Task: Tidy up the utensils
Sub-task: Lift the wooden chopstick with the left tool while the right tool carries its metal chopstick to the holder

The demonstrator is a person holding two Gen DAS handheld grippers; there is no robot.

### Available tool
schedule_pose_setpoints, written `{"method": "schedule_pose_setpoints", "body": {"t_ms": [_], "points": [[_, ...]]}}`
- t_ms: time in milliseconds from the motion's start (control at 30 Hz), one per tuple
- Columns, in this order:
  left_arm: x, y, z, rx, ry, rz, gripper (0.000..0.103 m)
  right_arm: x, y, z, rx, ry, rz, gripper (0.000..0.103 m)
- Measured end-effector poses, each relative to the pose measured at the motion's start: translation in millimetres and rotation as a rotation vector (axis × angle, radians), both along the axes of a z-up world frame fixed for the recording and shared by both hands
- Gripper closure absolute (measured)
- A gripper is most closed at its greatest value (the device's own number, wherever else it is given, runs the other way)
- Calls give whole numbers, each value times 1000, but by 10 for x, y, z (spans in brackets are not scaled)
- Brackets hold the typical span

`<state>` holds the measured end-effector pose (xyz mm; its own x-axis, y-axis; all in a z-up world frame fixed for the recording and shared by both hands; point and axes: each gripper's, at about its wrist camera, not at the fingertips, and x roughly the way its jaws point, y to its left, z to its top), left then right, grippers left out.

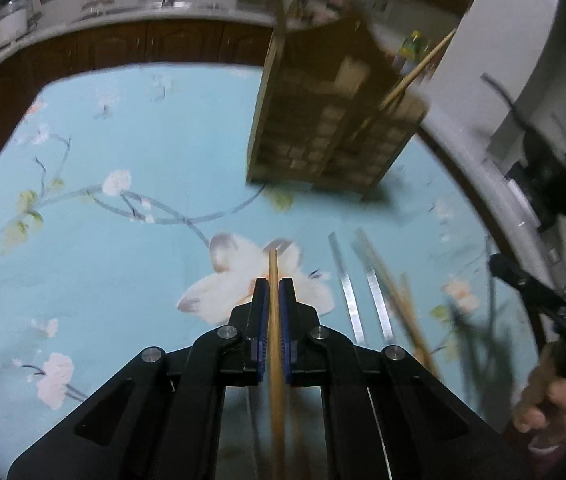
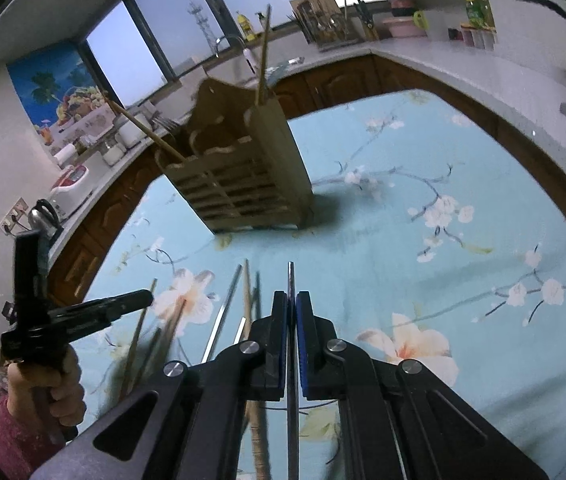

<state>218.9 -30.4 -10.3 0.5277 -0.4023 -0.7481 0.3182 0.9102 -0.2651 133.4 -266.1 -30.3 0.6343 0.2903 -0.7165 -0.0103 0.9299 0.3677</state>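
The left gripper (image 1: 274,284) is clenched on a pale wooden chopstick (image 1: 276,344), which runs straight down the slot between its blue-padded black fingers (image 1: 260,320); the stick's tip pokes out just past the fingertips and the rest passes back under the gripper body. In the right wrist view the same gripper (image 2: 145,300) shows at the near left, held in a person's hand (image 2: 59,384) with a reddish patterned sleeve (image 2: 7,436).

The right gripper (image 2: 291,300) is clenched on a thin dark metal chopstick (image 2: 291,360), which likewise lies along the gap between its pads, its tip reaching out beyond the fingertips over the cloth.

Both grippers hang over a light blue tablecloth printed with white blossoms and grey branches (image 2: 423,248). On the cloth between the two grippers lie loose chopsticks: two silver metal ones (image 1: 349,292) side by side, and just right of them, in the left wrist view, a blurred bundle of wooden and dark sticks (image 1: 407,320).

Farther off on the table stands a brown slatted wooden utensil holder (image 2: 251,168). A wooden chopstick (image 2: 145,130) leans out of its left compartment and another wooden chopstick (image 2: 264,52) stands nearly upright at its far side.

Beyond the table a pale kitchen counter over dark wooden cabinets (image 2: 443,56) curves around the room.
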Motion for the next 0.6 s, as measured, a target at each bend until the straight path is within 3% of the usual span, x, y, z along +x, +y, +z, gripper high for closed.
{"method": "schedule_pose_setpoints", "body": {"t_ms": [333,600], "points": [[-445,118,789,-113,-166,8,99,-82,10,547,-10,-133,-3,99],[-573,250,1115,-135,-258,29,99,-69,-18,872,-20,-219,-7,99]]}}
